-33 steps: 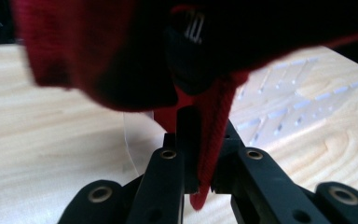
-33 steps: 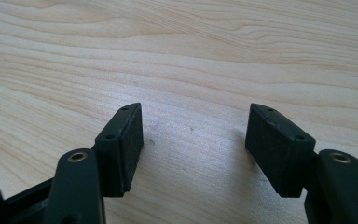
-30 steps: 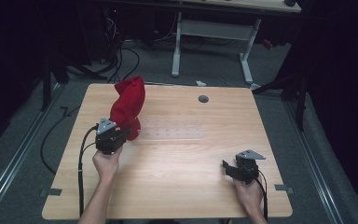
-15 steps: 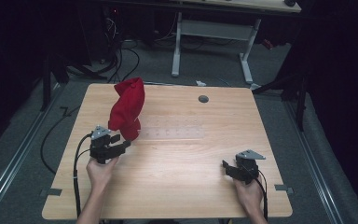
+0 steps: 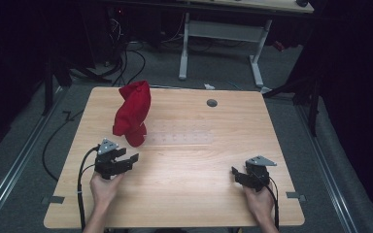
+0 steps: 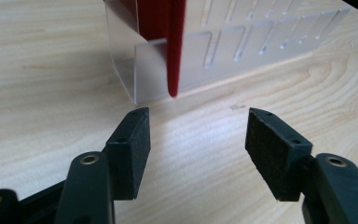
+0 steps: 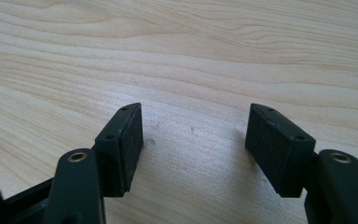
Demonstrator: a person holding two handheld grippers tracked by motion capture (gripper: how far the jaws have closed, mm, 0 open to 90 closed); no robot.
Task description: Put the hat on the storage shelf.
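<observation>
Left gripper [image 5: 128,159]: fingers [image 6: 135,140] spread apart with nothing between them; they've just been opening, and I've got it sitting low over the surface [image 5: 189,194] near the left front.

Red cloth [image 5: 133,112]: draped over the left end of a clear plastic rack [image 5: 179,135] on the left half of the surface, standing up like a little tent. It's just beyond my left gripper, not touching it.

Left gripper view: a red edge of the cloth [image 6: 175,46] hangs down in front of the clear rack [image 6: 242,46], right ahead of the open fingers, with a gap of bare wood in between.

Right gripper [image 5: 238,175]: fingers [image 7: 126,140] wide apart too, holding nothing, just wood grain under them. It's parked near the right front, well apart from the cloth.

Small grey disc [image 5: 211,103]: set in the surface toward the far edge, right of the cloth.
</observation>
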